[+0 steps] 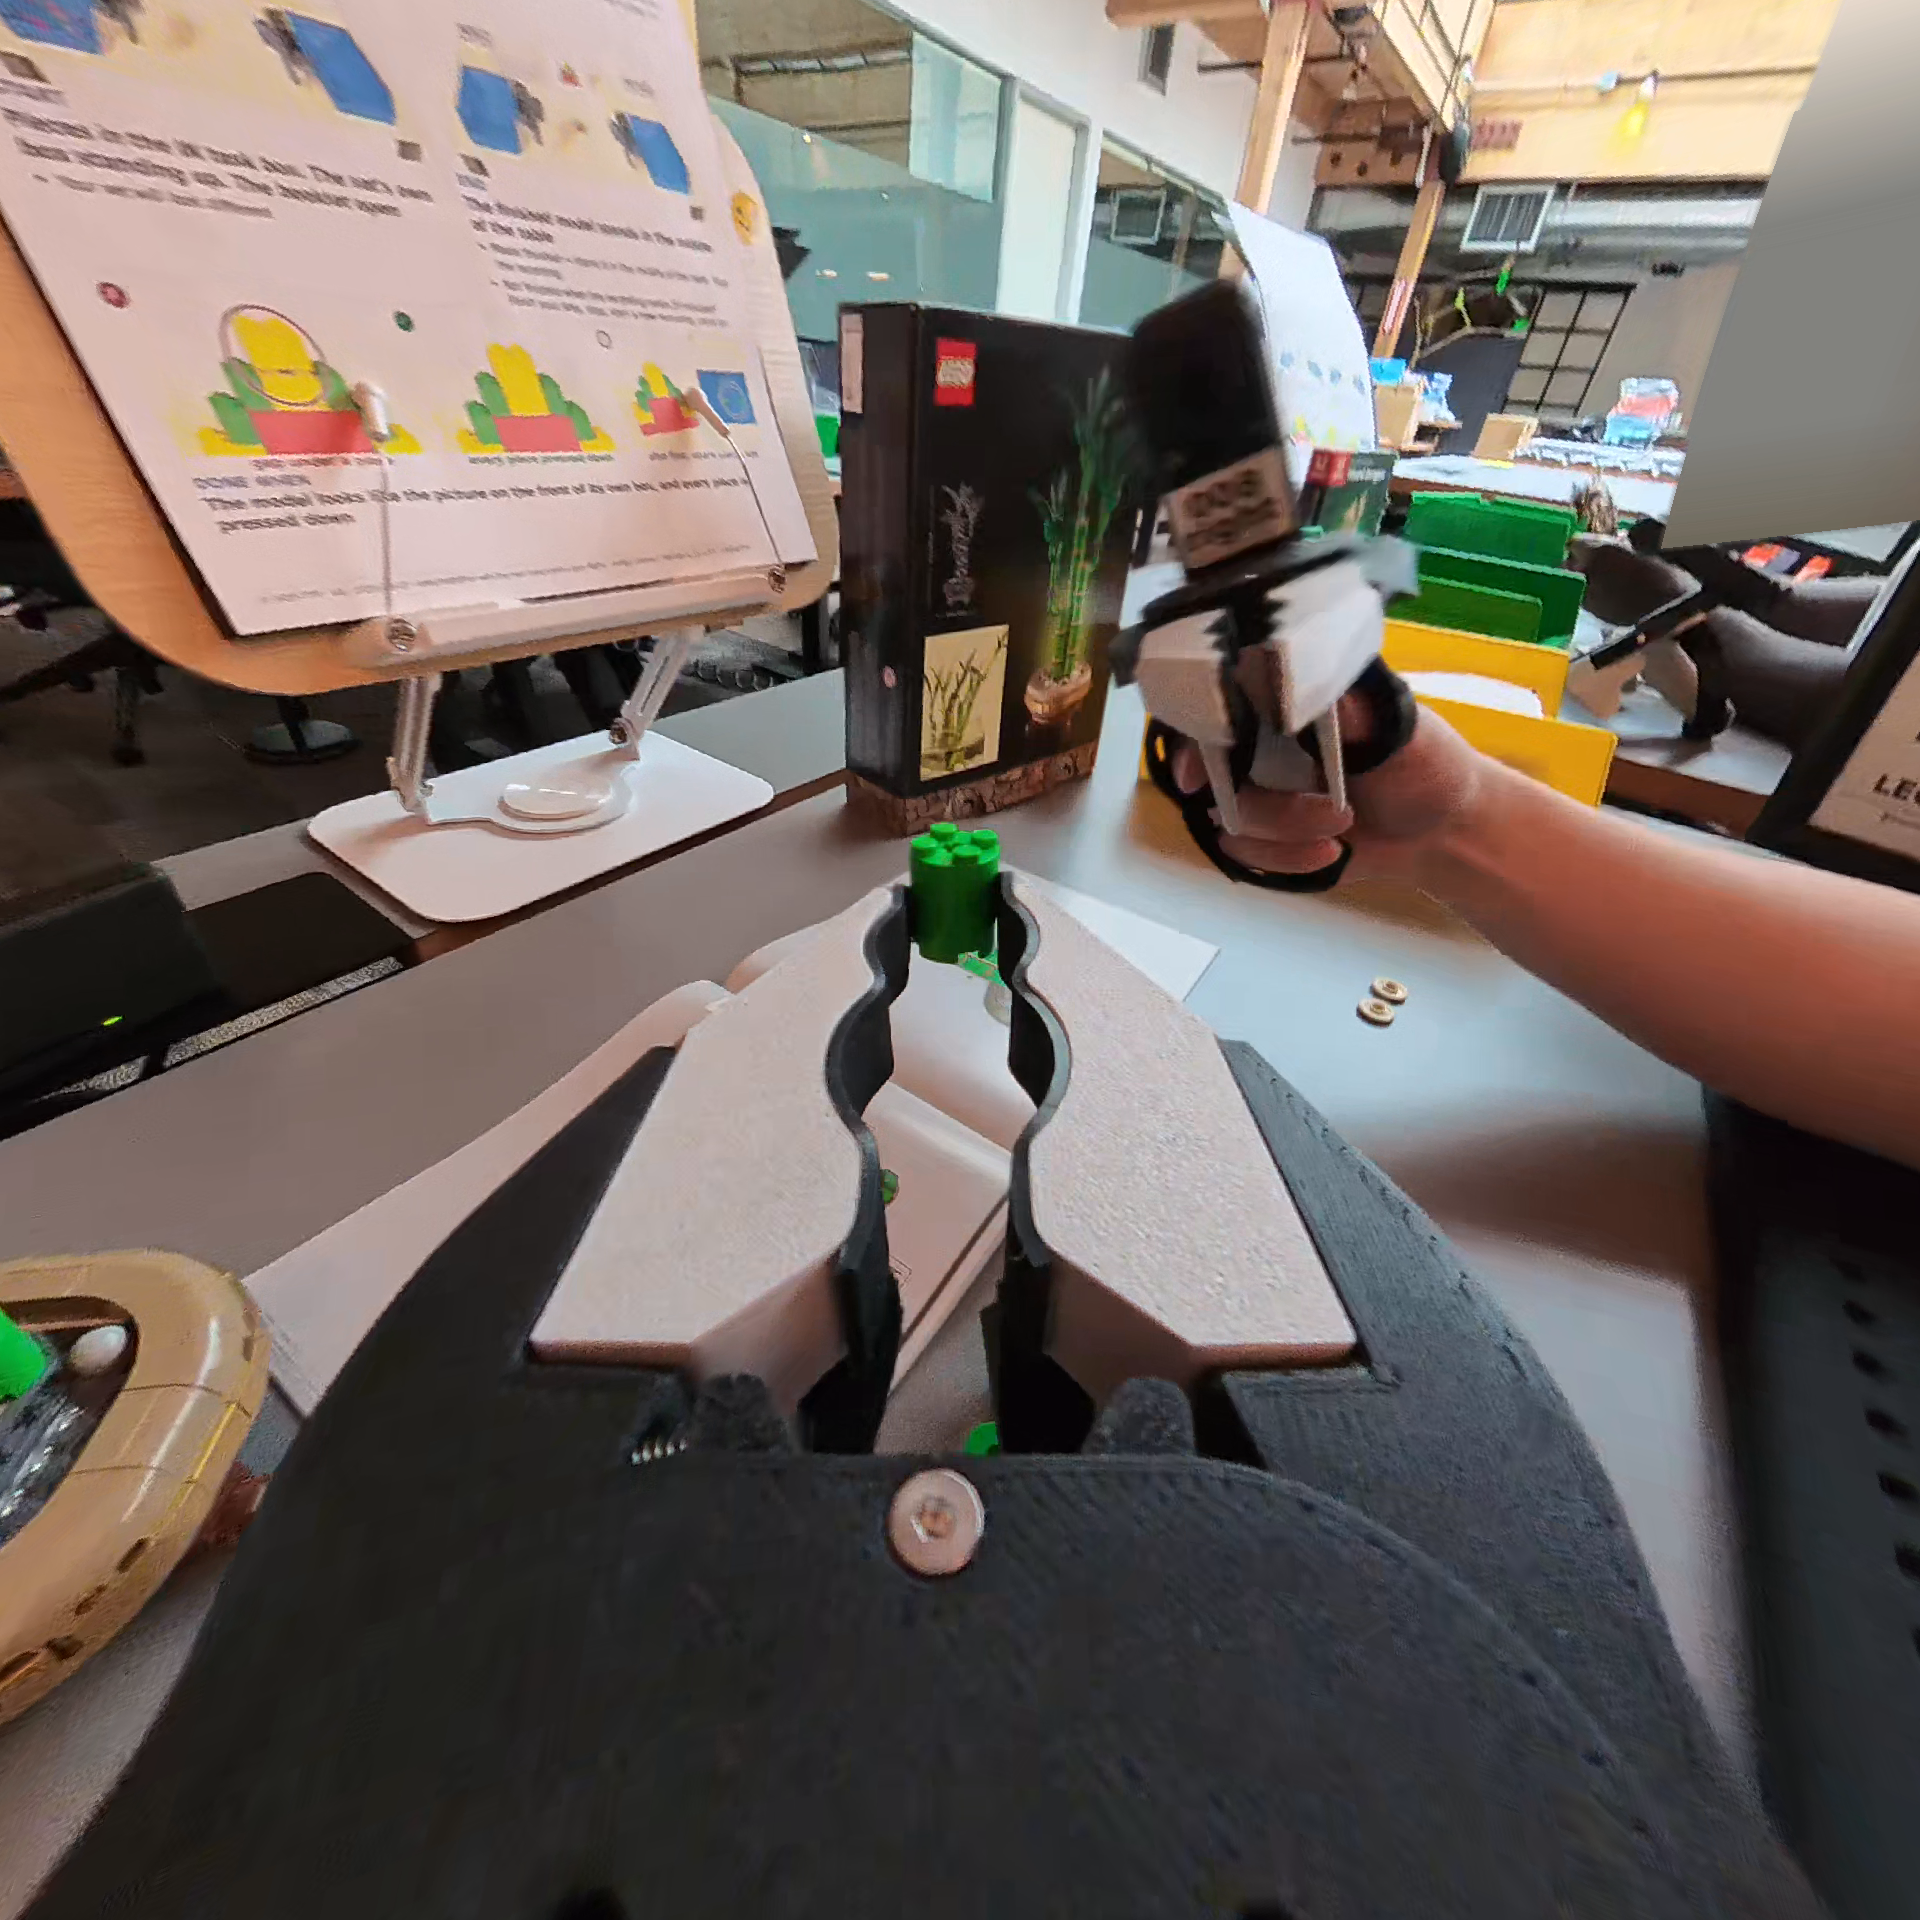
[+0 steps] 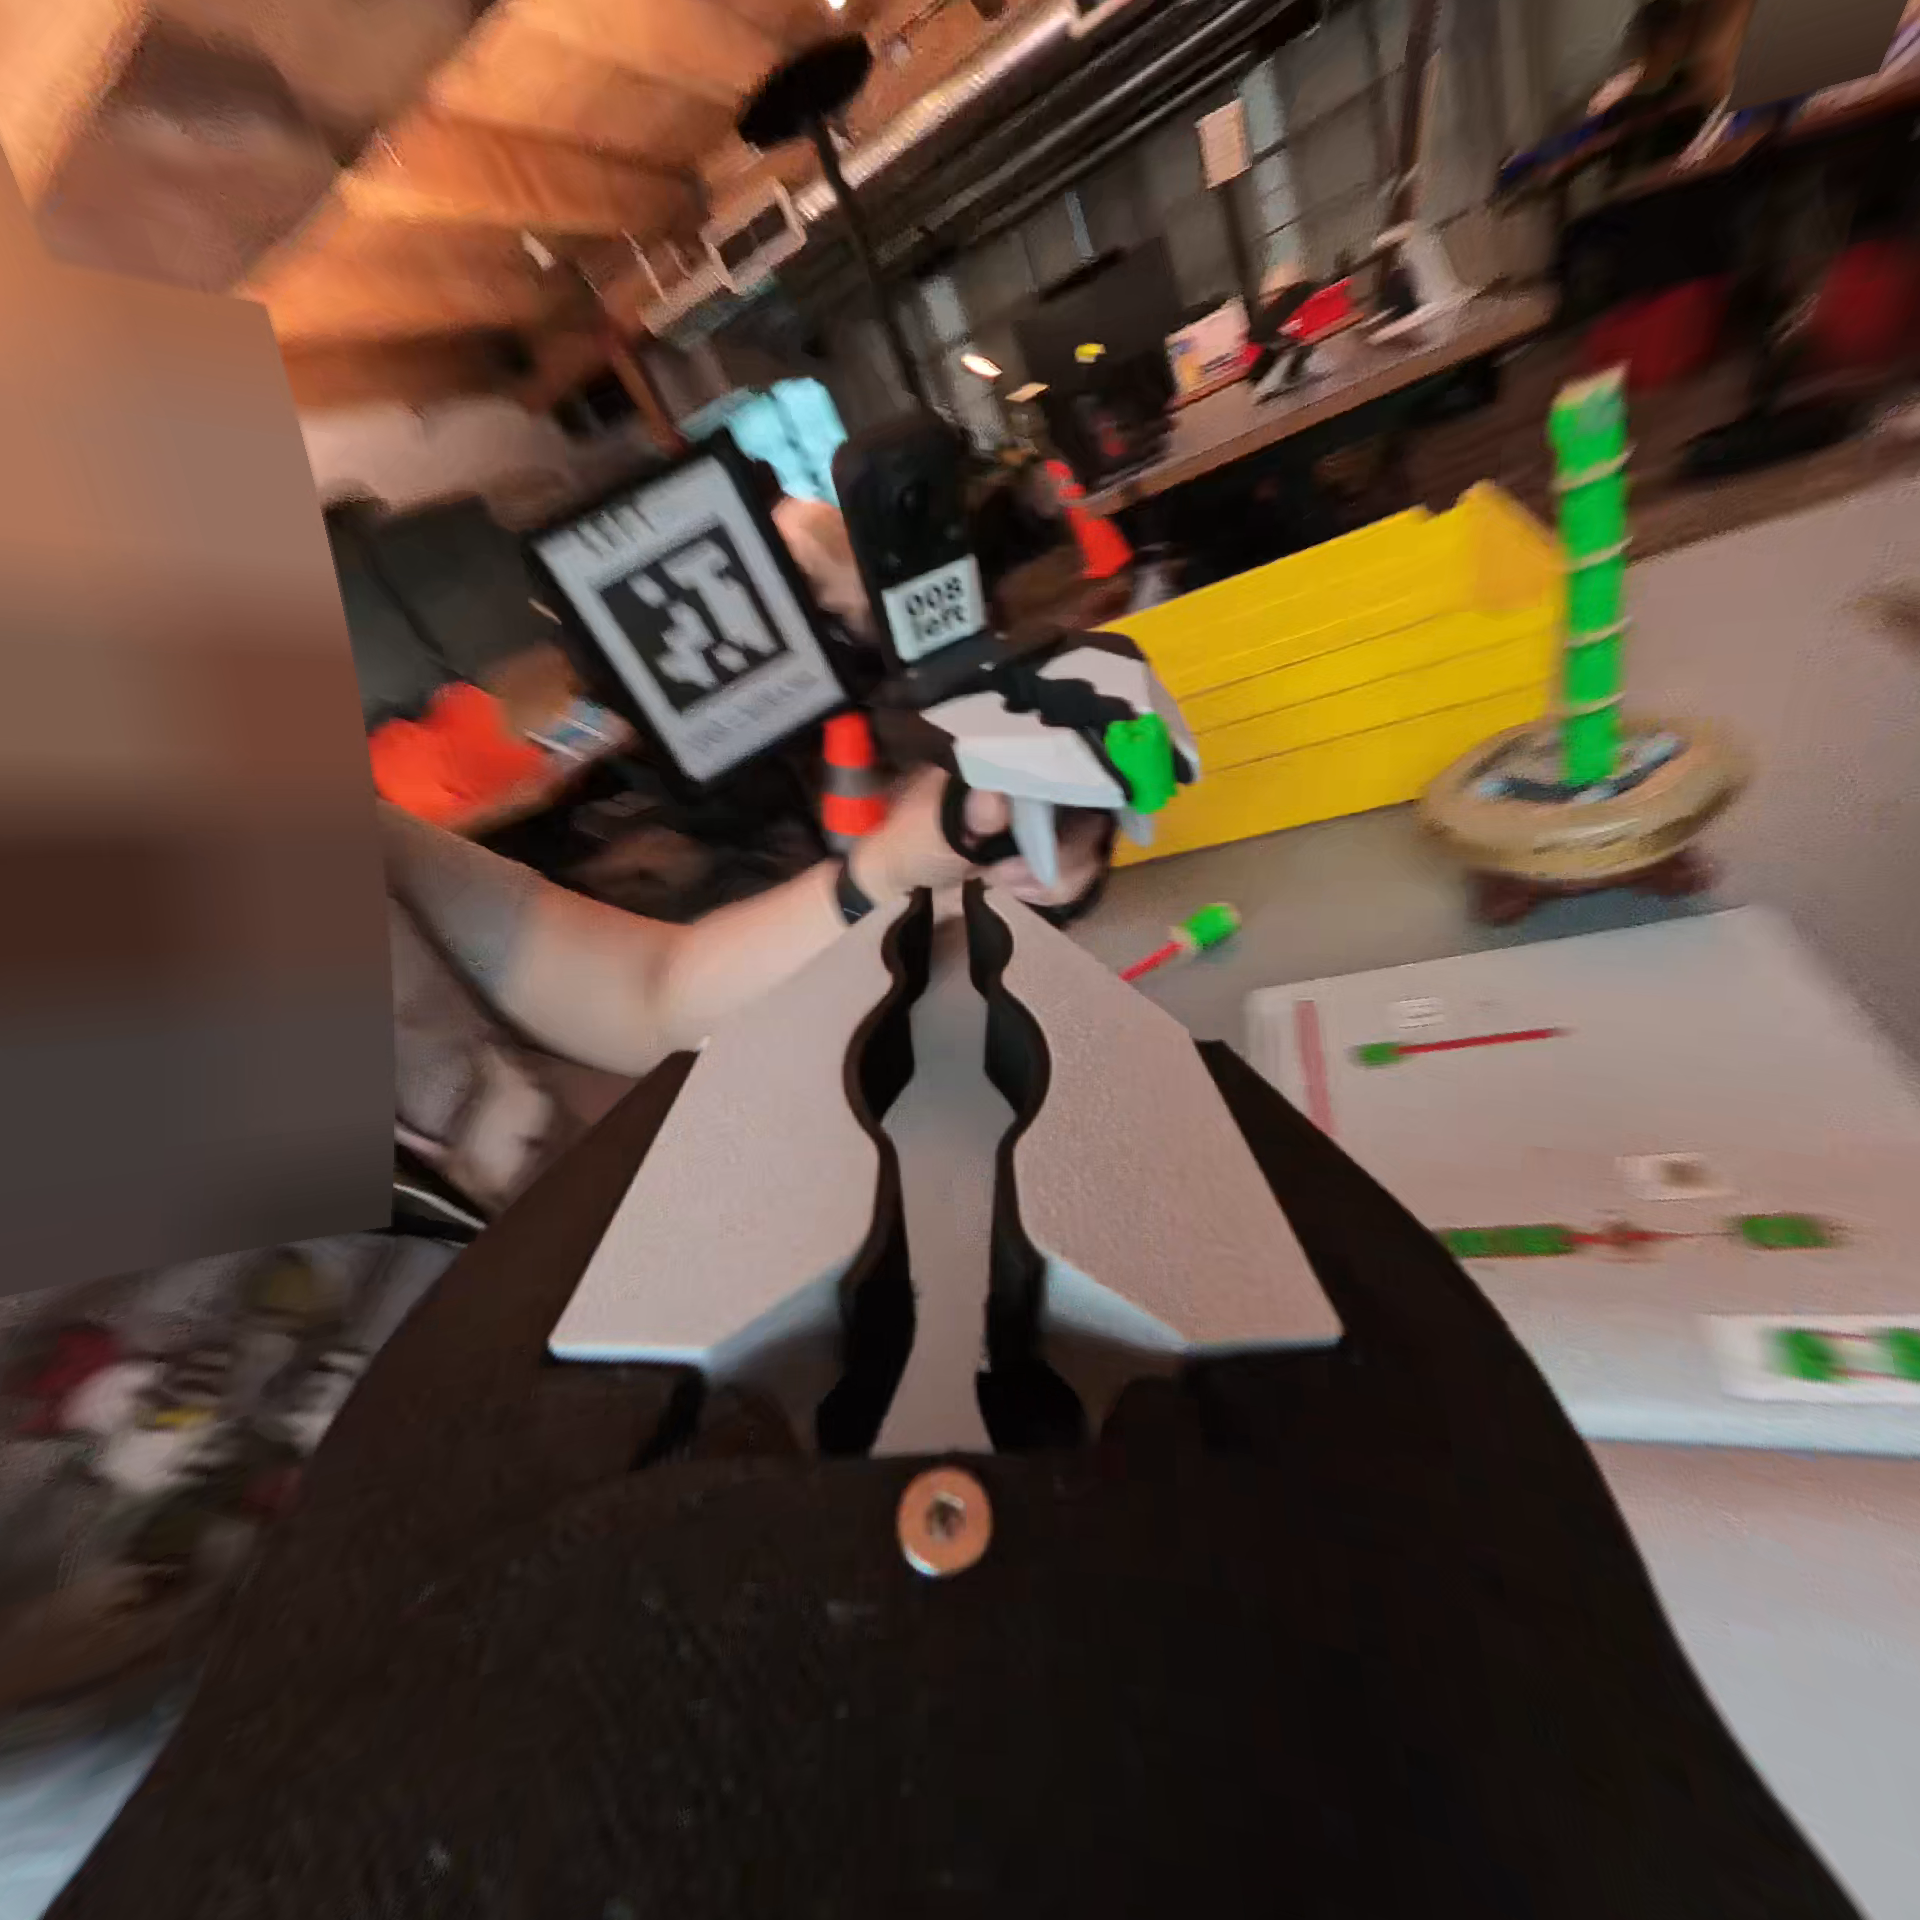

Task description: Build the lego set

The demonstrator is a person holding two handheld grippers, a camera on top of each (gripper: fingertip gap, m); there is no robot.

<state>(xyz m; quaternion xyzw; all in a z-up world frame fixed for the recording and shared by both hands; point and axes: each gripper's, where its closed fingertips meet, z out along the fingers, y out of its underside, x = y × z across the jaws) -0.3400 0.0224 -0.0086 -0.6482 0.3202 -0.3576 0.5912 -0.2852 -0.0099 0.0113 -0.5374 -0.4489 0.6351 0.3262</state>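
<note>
My left gripper (image 1: pixel 953 904) is shut on a green round studded brick (image 1: pixel 951 883) and holds it upright above the table. The right wrist view shows this gripper (image 2: pixel 1143 774) with the brick (image 2: pixel 1132 748) in mid-air. My right gripper (image 2: pixel 947 914) is all but shut, with a thin slit between the tips and nothing in it. It is raised, blurred, to the right of the set's box in the left wrist view (image 1: pixel 1247 665). A tall green bamboo stalk (image 2: pixel 1588 582) stands in a tan pot (image 2: pixel 1590 805). The pot's rim shows at lower left (image 1: pixel 156 1455).
The open instruction booklet (image 2: pixel 1558 1164) lies on the table, with a red axle with a green end (image 2: pixel 1179 940) beyond it. The set's black box (image 1: pixel 977 561), a sheet on a stand (image 1: pixel 395 312), yellow bins (image 2: pixel 1320 686) and two tan round pieces (image 1: pixel 1382 1000) are around. Spacing between my two grippers at the tips: around 7 centimeters. From my left tips it is roughly 20 centimeters to the tall green bamboo stalk (image 2: pixel 1588 582); from my right, 25 centimeters. Measured from the fingertips, the tan pot (image 2: pixel 1590 805) is 20 centimeters or so from the left gripper and 25 centimeters from the right. The left camera catches it too, in the left wrist view (image 1: pixel 151 1326).
</note>
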